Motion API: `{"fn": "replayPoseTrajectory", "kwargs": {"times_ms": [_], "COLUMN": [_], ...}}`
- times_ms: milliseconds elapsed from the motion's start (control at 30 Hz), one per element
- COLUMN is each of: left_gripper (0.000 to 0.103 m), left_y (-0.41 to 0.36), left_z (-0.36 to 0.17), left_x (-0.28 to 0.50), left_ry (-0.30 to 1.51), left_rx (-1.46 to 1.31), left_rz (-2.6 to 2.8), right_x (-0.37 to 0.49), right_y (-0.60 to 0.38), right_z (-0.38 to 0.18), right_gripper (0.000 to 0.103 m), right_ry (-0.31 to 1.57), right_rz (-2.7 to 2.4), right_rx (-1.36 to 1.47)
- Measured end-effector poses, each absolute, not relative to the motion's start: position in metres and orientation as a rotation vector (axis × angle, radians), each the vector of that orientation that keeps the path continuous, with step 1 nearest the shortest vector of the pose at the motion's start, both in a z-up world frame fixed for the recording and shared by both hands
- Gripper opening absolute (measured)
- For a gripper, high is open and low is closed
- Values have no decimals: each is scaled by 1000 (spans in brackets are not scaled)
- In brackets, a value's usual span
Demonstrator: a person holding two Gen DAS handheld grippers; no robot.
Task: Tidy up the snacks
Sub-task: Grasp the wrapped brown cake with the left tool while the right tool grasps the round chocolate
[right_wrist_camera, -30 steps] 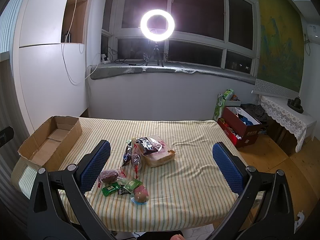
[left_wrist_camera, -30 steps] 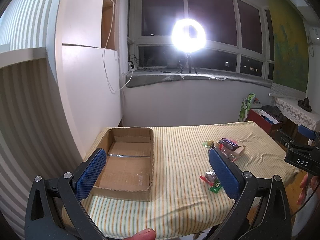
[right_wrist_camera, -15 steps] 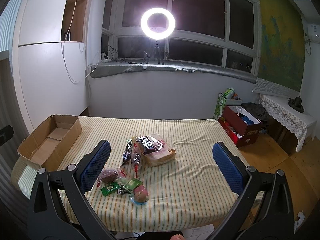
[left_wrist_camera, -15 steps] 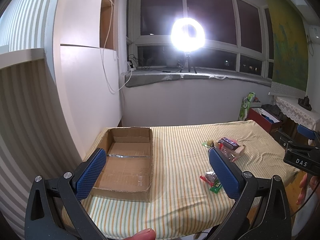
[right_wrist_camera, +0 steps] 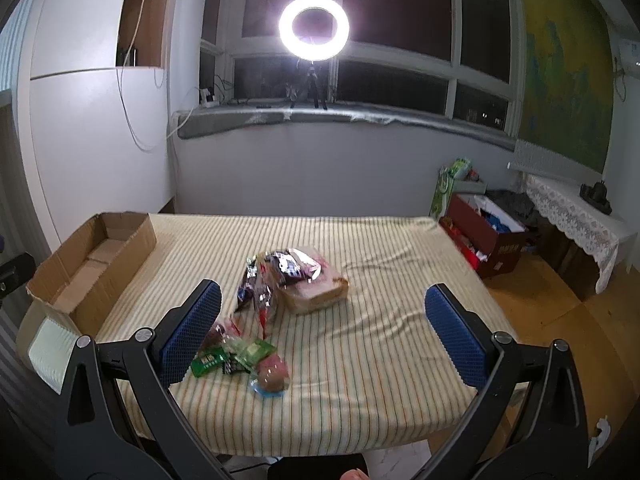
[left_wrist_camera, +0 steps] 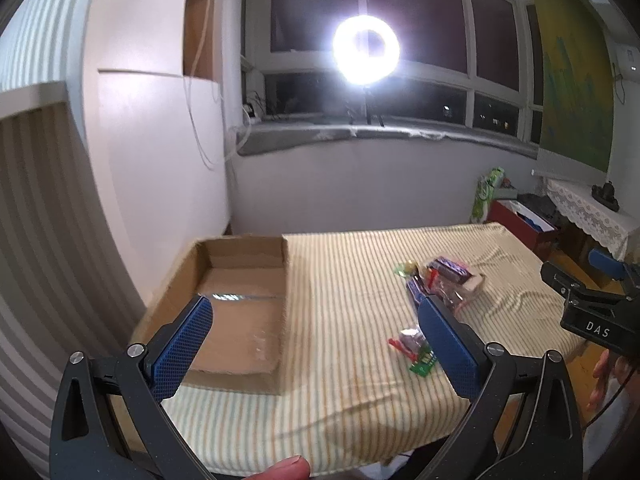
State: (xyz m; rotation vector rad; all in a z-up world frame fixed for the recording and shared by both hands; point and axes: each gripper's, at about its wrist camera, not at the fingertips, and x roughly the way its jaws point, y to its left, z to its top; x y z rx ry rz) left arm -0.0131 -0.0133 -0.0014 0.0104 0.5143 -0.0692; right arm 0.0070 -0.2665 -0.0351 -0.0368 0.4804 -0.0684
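Observation:
An open cardboard box (left_wrist_camera: 236,308) lies empty at the left end of the striped table (left_wrist_camera: 340,300); it also shows in the right wrist view (right_wrist_camera: 92,264). A pile of snack packets (right_wrist_camera: 280,276), with a wrapped bread slab (right_wrist_camera: 320,292) and small green packets (right_wrist_camera: 232,358), lies mid-table; the pile also shows in the left wrist view (left_wrist_camera: 440,280). My left gripper (left_wrist_camera: 312,344) is open and empty, above the near table edge by the box. My right gripper (right_wrist_camera: 320,332) is open and empty, above the near edge in front of the snacks.
A bright ring light (right_wrist_camera: 314,26) stands on the windowsill behind the table. A white wall and cabinet (left_wrist_camera: 152,152) run close along the left. A red box of goods (right_wrist_camera: 488,240) sits on the floor at right, beside a lace-covered side table (right_wrist_camera: 572,216).
Both grippers have moved forward and lower toward the table; the box and snacks look larger. Both stay open and empty.

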Motion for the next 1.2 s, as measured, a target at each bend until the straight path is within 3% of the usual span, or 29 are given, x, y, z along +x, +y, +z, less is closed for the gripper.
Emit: {"fn": "replayPoseTrajectory", "kwargs": {"times_ms": [500, 1000, 1100, 1200], "left_gripper": [102, 102, 102, 95], "left_y": [-60, -65, -67, -75], "left_z": [-90, -110, -116, -124], "left_x": [28, 69, 81, 89], "left_ry": [800, 814, 808, 828], "left_rx": [-57, -4, 4, 23], "left_rz": [-285, -269, -282, -332], "right_x": [38, 59, 63, 65], "right_y": [-286, -263, -259, -258], "right_z": [-135, -163, -167, -167], "right_gripper": [103, 103, 93, 90], "right_ry": [757, 788, 779, 763], "right_rz": [39, 162, 166, 171], "right_rx": [-31, -2, -5, -13]}}
